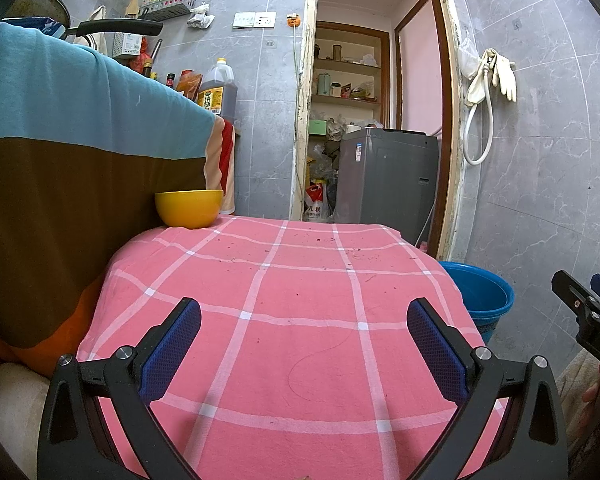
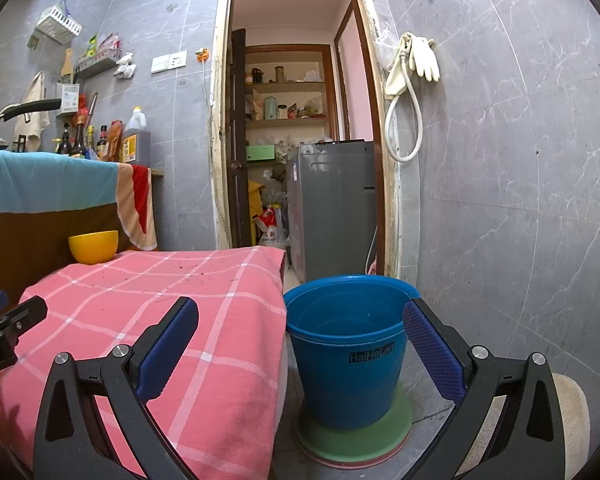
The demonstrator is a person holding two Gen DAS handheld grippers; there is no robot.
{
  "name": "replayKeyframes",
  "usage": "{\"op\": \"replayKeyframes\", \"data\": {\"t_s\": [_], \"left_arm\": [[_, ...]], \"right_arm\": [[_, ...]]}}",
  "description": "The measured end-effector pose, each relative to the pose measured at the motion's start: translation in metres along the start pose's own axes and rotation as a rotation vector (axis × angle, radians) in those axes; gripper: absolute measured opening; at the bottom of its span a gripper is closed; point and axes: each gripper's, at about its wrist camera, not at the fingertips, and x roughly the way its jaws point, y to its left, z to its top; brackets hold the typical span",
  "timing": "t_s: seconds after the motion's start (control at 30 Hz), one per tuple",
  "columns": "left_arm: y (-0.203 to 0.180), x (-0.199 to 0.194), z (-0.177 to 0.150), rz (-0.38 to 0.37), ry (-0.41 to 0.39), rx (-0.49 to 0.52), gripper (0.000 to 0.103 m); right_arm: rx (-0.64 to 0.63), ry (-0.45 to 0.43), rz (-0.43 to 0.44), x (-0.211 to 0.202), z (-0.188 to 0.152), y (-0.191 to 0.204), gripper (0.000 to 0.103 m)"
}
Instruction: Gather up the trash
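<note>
Nearest the left wrist camera, the left hand-held gripper (image 1: 304, 344) hangs over the pink checked cloth (image 1: 300, 300) with its blue-padded fingers spread wide and nothing between them. The cloth covers a low bench and falls over its edges; small dark crumbs (image 1: 340, 248) and a long curled hair (image 1: 324, 360) lie scattered on it, the crumbs mostly toward the far half. At the right edge of that view, part of the right hand-held gripper (image 1: 592, 312) shows beside the bench.

In the right wrist view, the right hand-held gripper (image 2: 300, 344) is likewise spread and empty, held low at the right side of the bench, its left finger over the cloth's hanging edge and its right finger in front of the blue bucket (image 2: 348, 352). The bucket stands upright on the floor just beside the bench, on a green round mat (image 2: 396, 424); I cannot tell from here whether anything lies at its bottom.

Farther back, a yellow bowl (image 1: 189, 208) sits upright at the far left corner of the bench, against furniture draped in a blue and brown cloth (image 1: 80, 120). Beyond, an open doorway shows a grey washing machine (image 1: 388, 176) and shelves, and pale rubber gloves (image 2: 420, 56) hang on the tiled wall.
</note>
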Motion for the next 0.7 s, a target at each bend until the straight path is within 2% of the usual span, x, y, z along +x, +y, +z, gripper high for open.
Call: {"op": "replayKeyframes", "data": {"t_s": [0.7], "left_arm": [[0.0018,0.0001,0.0008,-0.001,-0.002,0.003,0.101]], "right_arm": [[0.004,0.001,0.000,-0.0001,-0.0003,-0.0006,0.103]]}}
